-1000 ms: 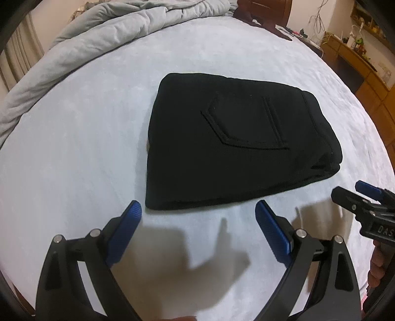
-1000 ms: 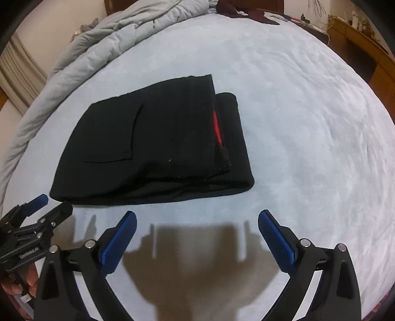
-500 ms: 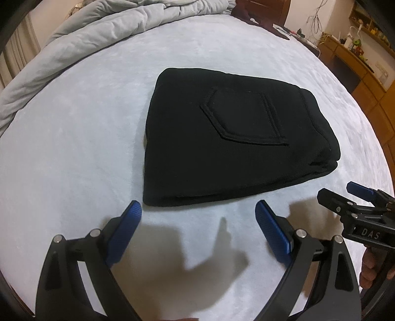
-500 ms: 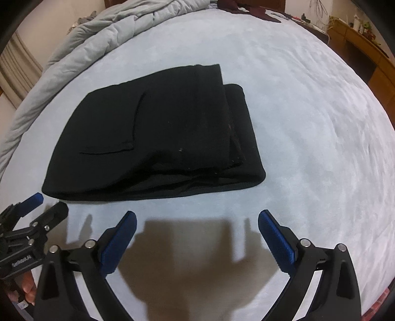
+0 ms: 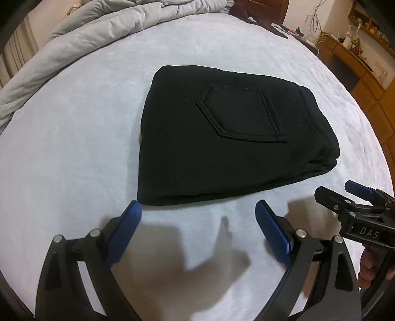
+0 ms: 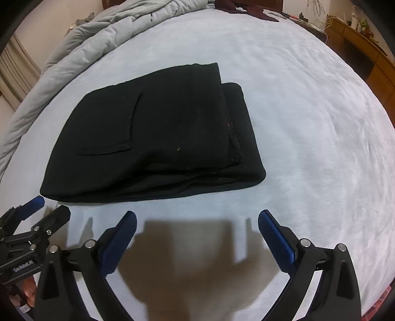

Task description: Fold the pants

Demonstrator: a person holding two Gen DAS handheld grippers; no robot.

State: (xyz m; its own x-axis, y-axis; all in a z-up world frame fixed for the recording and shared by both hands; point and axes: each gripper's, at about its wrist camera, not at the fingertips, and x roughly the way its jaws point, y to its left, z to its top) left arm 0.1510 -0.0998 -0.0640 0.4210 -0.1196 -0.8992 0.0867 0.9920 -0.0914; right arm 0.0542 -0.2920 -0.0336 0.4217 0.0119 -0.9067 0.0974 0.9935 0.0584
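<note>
The black pants (image 5: pixel 229 138) lie folded into a thick bundle on the pale blue bed, back pocket on top; they also show in the right wrist view (image 6: pixel 158 138). My left gripper (image 5: pixel 197 210) is open and empty, just short of the bundle's near edge, its left fingertip (image 5: pixel 134 210) almost at the near left corner. My right gripper (image 6: pixel 197 217) is open and empty, a short way in front of the bundle's near right part. Each gripper shows at the edge of the other's view: the right one (image 5: pixel 345 195) and the left one (image 6: pixel 47 210).
A rumpled grey duvet (image 5: pixel 103 32) lies along the far left of the bed (image 6: pixel 308 123). Wooden cabinets (image 5: pixel 365 71) with small items stand beyond the bed's right side. Dark clothing (image 6: pixel 246 7) lies at the far edge.
Both grippers have moved forward, closer to the folded pants, which now look larger in both views. Both stayed open. The pants have not moved.
</note>
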